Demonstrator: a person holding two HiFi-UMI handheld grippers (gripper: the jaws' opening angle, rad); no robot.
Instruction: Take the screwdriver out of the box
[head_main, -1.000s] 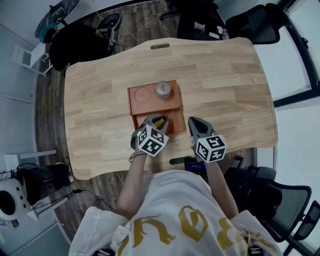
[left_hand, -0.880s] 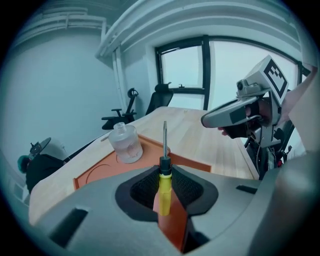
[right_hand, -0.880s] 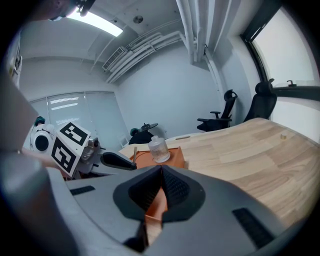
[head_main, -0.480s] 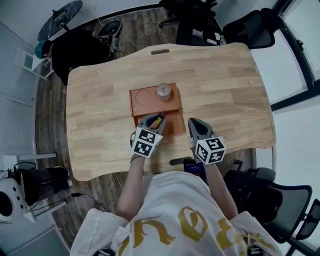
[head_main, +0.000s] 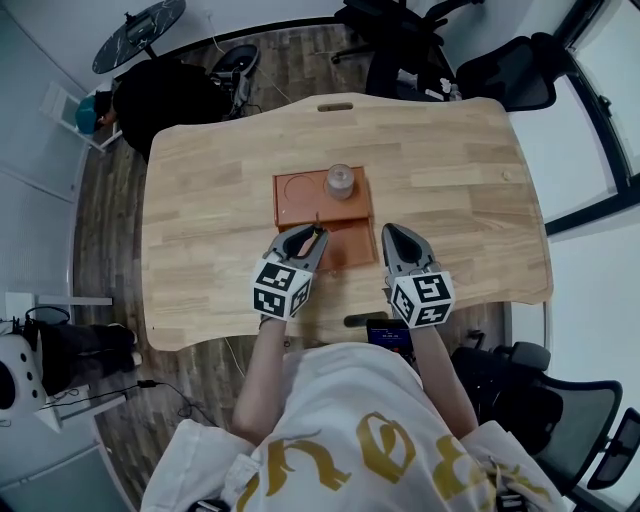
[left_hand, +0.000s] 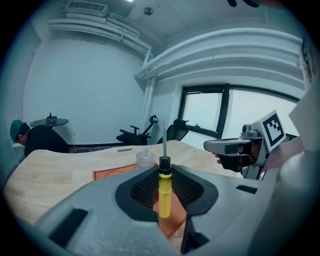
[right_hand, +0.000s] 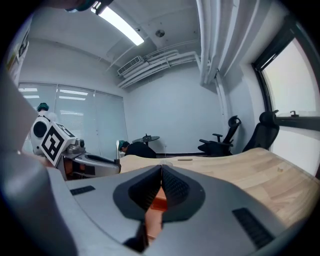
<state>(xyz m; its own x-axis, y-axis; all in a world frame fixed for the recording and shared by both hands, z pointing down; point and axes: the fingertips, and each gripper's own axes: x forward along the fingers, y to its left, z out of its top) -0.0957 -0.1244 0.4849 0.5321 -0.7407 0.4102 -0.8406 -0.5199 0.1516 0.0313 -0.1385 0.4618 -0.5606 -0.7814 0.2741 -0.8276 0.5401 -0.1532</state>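
My left gripper (head_main: 308, 233) is shut on the yellow handle of the screwdriver (head_main: 315, 238) and holds it above the near end of the orange box (head_main: 300, 192). In the left gripper view the screwdriver (left_hand: 164, 192) stands upright between the black pads, its thin metal shaft pointing up past my left gripper (left_hand: 163, 171). The orange box (left_hand: 114, 173) lies on the table beyond it. To the right of the box my right gripper (head_main: 392, 231) hovers, pads closed together with nothing between them. The right gripper view shows my right gripper (right_hand: 161, 172) with the orange box (right_hand: 158, 203) behind its pads.
A clear jar (head_main: 341, 180) stands in the far part of the box. The wooden table (head_main: 450, 170) has office chairs (head_main: 505, 60) behind it. A person in dark clothes (head_main: 165, 95) sits at the far left. A phone (head_main: 390, 332) lies at the near edge.
Both grippers have risen. The left one has rolled, bringing the screwdriver up from the box to stand more upright. The right gripper stays shut and empty.
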